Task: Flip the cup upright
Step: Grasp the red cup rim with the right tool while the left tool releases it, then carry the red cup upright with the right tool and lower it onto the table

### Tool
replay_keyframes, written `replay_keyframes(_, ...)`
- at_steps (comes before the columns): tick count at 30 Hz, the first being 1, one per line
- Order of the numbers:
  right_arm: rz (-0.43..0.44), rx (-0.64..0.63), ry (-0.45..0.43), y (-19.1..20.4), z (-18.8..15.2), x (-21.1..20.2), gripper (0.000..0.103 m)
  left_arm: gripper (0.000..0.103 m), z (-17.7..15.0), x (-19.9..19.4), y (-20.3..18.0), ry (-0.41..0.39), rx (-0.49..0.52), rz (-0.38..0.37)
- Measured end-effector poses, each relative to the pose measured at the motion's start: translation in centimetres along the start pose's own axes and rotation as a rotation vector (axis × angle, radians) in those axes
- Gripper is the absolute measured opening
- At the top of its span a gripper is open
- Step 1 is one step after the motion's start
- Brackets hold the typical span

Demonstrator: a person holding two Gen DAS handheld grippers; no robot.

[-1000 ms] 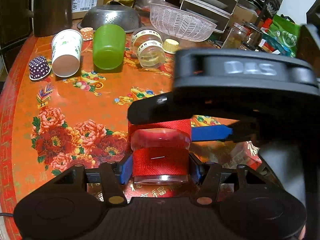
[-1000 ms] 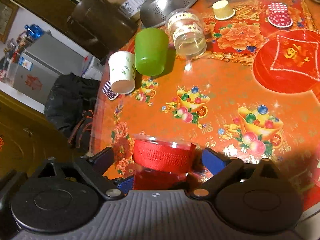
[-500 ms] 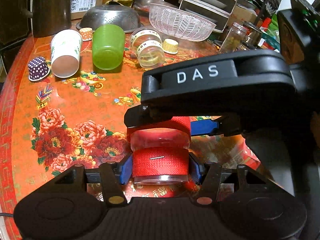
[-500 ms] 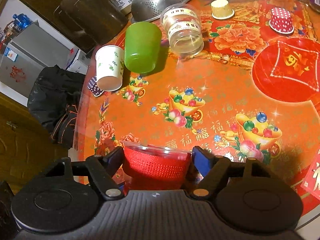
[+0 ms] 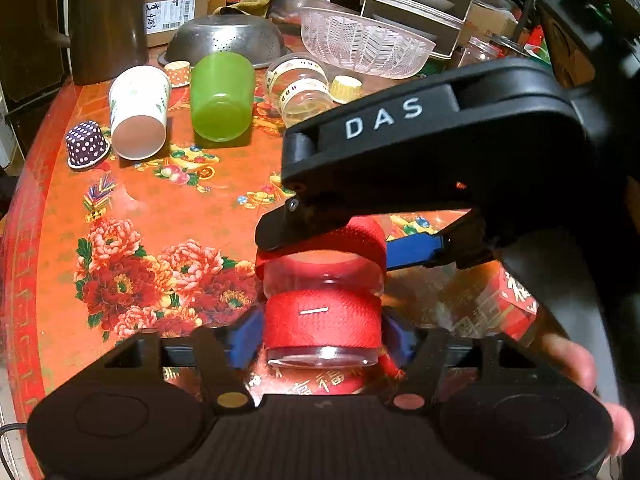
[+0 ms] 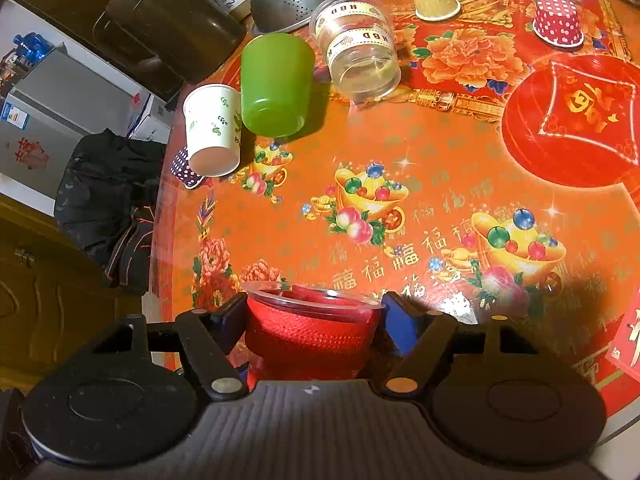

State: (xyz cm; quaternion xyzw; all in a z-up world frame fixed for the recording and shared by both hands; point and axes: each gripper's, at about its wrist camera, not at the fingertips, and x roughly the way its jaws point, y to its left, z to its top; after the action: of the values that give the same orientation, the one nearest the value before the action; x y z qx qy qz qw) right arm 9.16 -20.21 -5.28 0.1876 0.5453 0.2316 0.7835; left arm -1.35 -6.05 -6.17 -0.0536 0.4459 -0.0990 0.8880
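1. We have the left tool (image 5: 322, 336) clamped on the clear cup (image 5: 322, 320) with the red ribbon bands; blue pads press both its sides.
2. The right tool (image 6: 314, 320) is closed on the same cup (image 6: 312, 328) from the other end. In the left view its black "DAS" body sits above the cup, one blue finger (image 5: 412, 250) beside the upper ribbon.
3. The cup is held between both tools over the near edge of the surface (image 6: 440, 184). Whether it touches the surface, we cannot tell.
4. The surface has an orange-red cloth printed with flowers and fruit.
5. Far side: paper cup (image 5: 138, 116), green cup (image 5: 222, 98) and clear jar (image 5: 304, 88) lie on their sides. Metal colander (image 5: 228, 40) and clear basket (image 5: 364, 46) sit behind them.
6. Room: dark jug (image 6: 168, 20), cardboard box (image 5: 176, 8), black bag (image 6: 108, 200) on the floor.
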Motion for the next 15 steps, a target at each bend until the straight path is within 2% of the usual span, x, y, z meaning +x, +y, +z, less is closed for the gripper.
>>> replay_keyframes(1, 0.001, -0.001, 0.0, 0.0, 0.0, 0.0, 0.072, 0.081, -0.1, -0.1, 0.1, -0.005, -0.002, -0.003)
replay_keyframes(2, 0.001, -0.003, -0.001, 0.0, 0.1, 0.0, 0.072, 0.083, -0.3, -0.2, 0.3, -0.006, -0.004, -0.002)
replay_keyframes(9, 0.033, -0.018, 0.017, 0.2, -0.1, -0.1, 0.072, 0.083, -2.0, -2.6, 1.7, -0.012, 0.056, 0.015)
replay_keyframes(15, 0.063, -0.037, 0.007, 1.3, -0.6, -0.6, 0.073, 0.087, -4.6, -4.2, 3.9, 0.009, 0.114, 0.134)
